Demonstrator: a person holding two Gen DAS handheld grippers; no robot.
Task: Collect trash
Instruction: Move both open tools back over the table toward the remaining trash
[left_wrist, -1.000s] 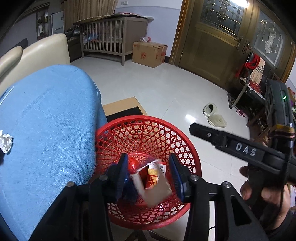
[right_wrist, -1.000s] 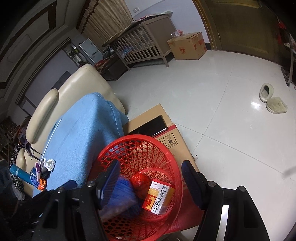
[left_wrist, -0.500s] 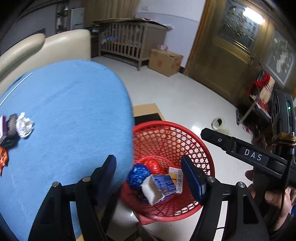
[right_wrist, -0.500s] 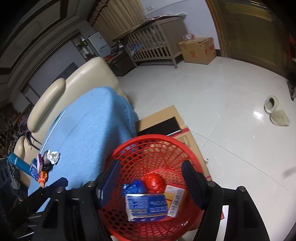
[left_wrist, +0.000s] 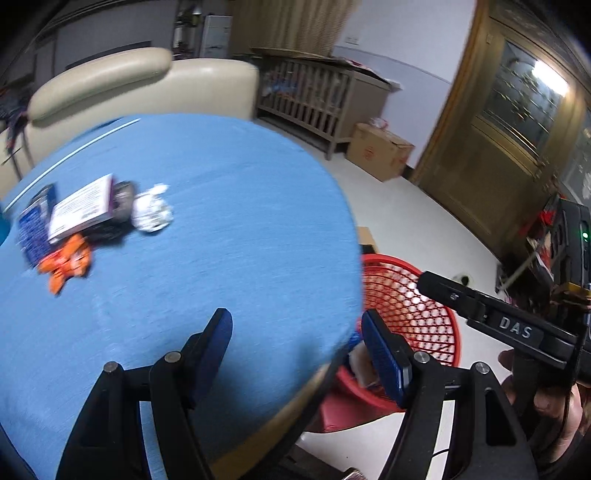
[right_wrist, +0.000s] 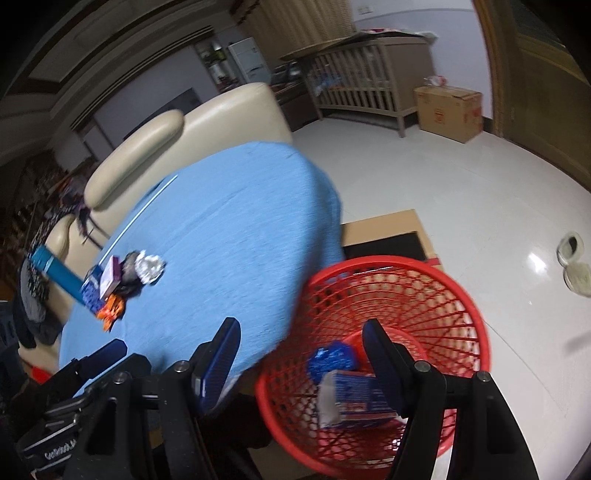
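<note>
Red basket (right_wrist: 373, 295) beneath right gripper (right_wrist: 301, 349)

place: home living room | cues: cream sofa (left_wrist: 147, 85), wooden crib (left_wrist: 317, 99), ornate door (left_wrist: 509, 122), slippers (right_wrist: 576, 266)

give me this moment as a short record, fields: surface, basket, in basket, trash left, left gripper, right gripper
surface: round table under a blue cloth
basket: red basket on the floor beside the table edge
in basket: blue box, blue foil ball; more may be hidden
trash left: foil wad, white box, orange wrapper, blue packet, clustered on the far left of the cloth
left gripper: open, empty, over the table edge
right gripper: open, empty, over the basket's near rim
</note>
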